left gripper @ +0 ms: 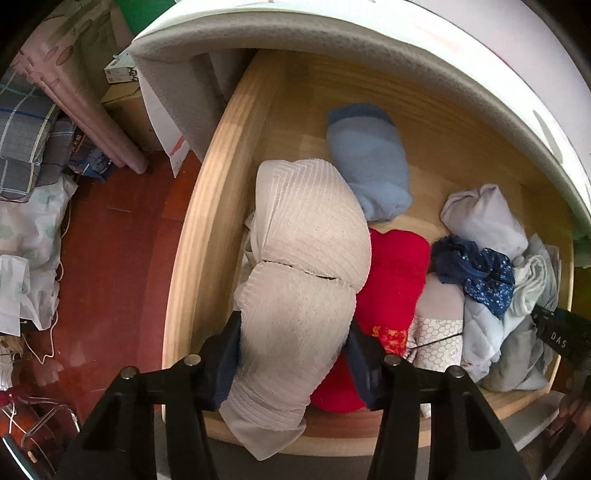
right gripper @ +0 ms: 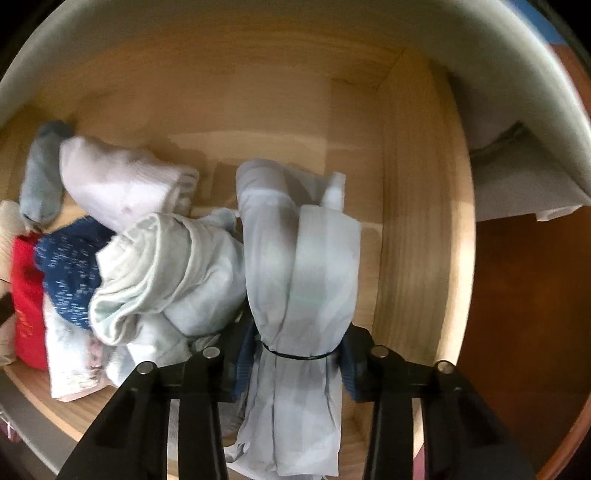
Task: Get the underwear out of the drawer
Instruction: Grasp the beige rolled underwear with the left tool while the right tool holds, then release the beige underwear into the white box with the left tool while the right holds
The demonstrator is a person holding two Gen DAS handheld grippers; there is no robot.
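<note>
tongs (left gripper: 291,354) gripping cream ribbed underwear (left gripper: 306,266), wooden drawer (left gripper: 207,206)

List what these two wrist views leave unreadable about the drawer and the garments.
- Left wrist view: the cream ribbed roll covers part of the red garment; its full shape is hidden.
- Left wrist view: the drawer is cut off at the rear by a white overhang.
- Right wrist view: the pale grey bundle runs off the bottom edge; the navy speckled piece is motion-blurred.
</note>
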